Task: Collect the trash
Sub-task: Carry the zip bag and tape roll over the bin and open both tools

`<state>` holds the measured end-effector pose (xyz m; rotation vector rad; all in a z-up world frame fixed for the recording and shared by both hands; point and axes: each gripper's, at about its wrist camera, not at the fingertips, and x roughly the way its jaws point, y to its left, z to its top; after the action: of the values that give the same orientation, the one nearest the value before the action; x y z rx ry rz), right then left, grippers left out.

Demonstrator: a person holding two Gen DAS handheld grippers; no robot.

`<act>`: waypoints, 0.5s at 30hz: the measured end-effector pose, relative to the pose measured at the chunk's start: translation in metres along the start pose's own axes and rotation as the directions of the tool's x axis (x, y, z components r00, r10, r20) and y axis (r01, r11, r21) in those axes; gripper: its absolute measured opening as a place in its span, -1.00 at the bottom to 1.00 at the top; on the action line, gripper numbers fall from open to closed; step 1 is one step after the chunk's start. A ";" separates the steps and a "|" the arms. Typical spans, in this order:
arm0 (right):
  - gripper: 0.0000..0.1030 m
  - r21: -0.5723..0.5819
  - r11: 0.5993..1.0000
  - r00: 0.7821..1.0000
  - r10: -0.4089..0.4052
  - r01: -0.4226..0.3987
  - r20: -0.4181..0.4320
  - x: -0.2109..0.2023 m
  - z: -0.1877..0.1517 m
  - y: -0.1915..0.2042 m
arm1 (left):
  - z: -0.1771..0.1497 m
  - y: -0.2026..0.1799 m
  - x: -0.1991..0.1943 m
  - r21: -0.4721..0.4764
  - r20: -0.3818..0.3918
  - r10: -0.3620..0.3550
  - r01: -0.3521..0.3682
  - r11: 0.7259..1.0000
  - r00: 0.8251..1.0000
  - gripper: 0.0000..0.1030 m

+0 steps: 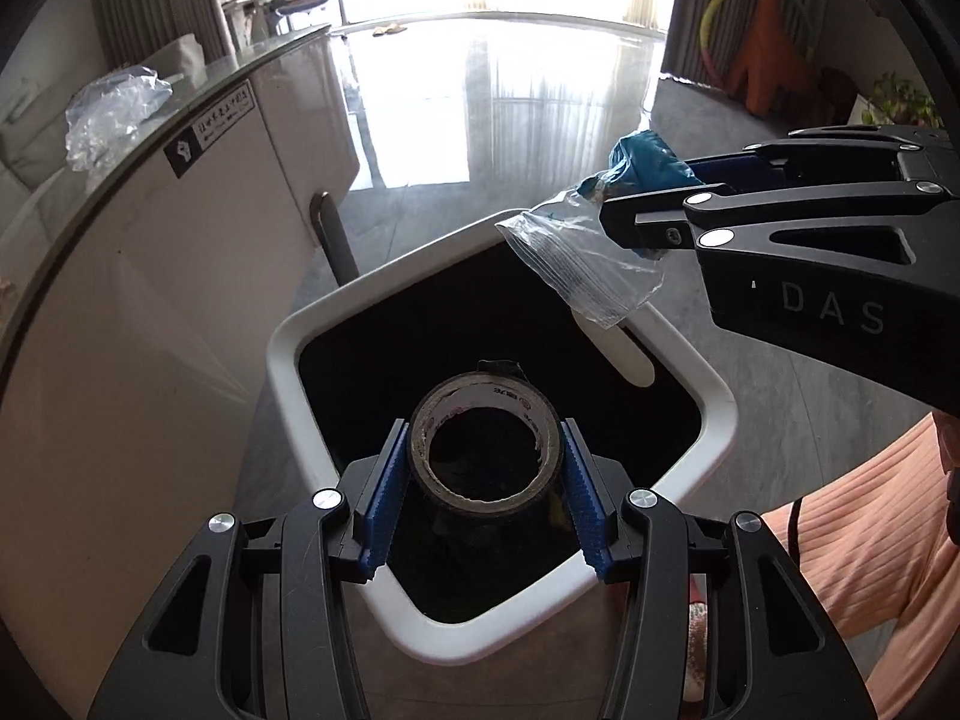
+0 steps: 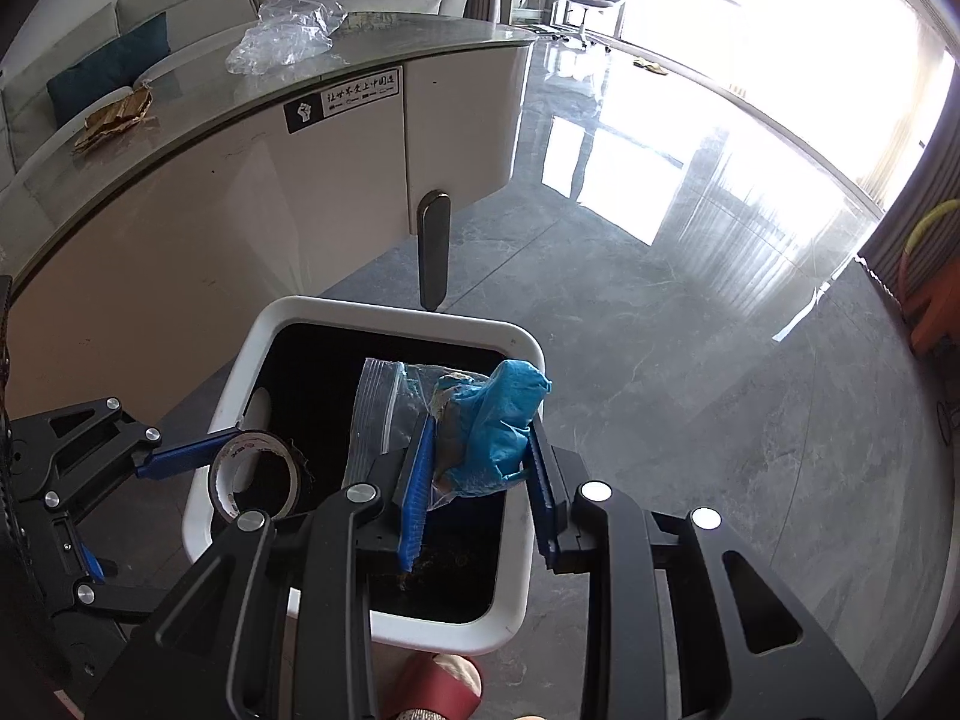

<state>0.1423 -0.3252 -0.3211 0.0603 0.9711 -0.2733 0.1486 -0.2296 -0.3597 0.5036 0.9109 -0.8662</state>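
Observation:
A white bin (image 1: 288, 348) (image 2: 240, 372) with a black liner stands on the floor beside the table. My left gripper (image 1: 485, 456) (image 2: 198, 450) is shut on a roll of dark tape (image 1: 486, 438) (image 2: 258, 474), held over the bin's mouth. My right gripper (image 2: 477, 450) (image 1: 624, 204) is shut on a crumpled blue wad (image 2: 498, 426) (image 1: 648, 159) together with a clear zip bag (image 2: 378, 414) (image 1: 576, 264); both hang above the bin. Left over on the table are a crumpled clear plastic wrap (image 1: 111, 111) (image 2: 285, 30) and a brown scrap of paper (image 2: 114, 117).
A curved white table (image 2: 228, 198) with a grey glass top stands close on the left, its dark leg (image 2: 433, 246) just behind the bin. Polished grey floor (image 2: 720, 360) stretches to the right. A sofa (image 2: 180, 6) sits behind the table. A person's peach sleeve (image 1: 870, 540) is at lower right.

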 end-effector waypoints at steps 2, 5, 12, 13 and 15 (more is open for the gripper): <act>-0.41 -0.004 1.000 1.000 0.002 -0.002 0.001 0.001 0.002 0.001 | 0.005 0.003 0.002 -0.011 -0.002 -0.003 0.003 1.000 1.000 -0.02; -0.41 -0.009 1.000 1.000 0.006 -0.006 -0.004 0.002 0.002 0.000 | 0.007 0.008 0.006 -0.028 -0.019 -0.017 0.016 0.999 1.000 0.05; -0.41 -0.026 1.000 1.000 0.006 -0.007 -0.026 0.008 -0.002 0.004 | 0.013 0.014 -0.004 -0.036 0.015 0.068 -0.068 0.997 0.998 0.93; -0.41 -0.029 1.000 1.000 0.006 -0.007 -0.030 0.010 -0.002 0.005 | 0.013 0.015 -0.006 -0.038 0.020 0.074 -0.073 0.997 0.997 0.93; -0.41 -0.036 0.999 0.999 0.004 -0.005 -0.039 0.013 -0.003 0.006 | 0.015 0.017 -0.008 -0.049 0.026 0.080 -0.079 0.996 0.996 0.93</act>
<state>0.1487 -0.3212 -0.3336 0.0353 1.0146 -0.2516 0.1672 -0.2267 -0.3450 0.4817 0.8785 -0.7756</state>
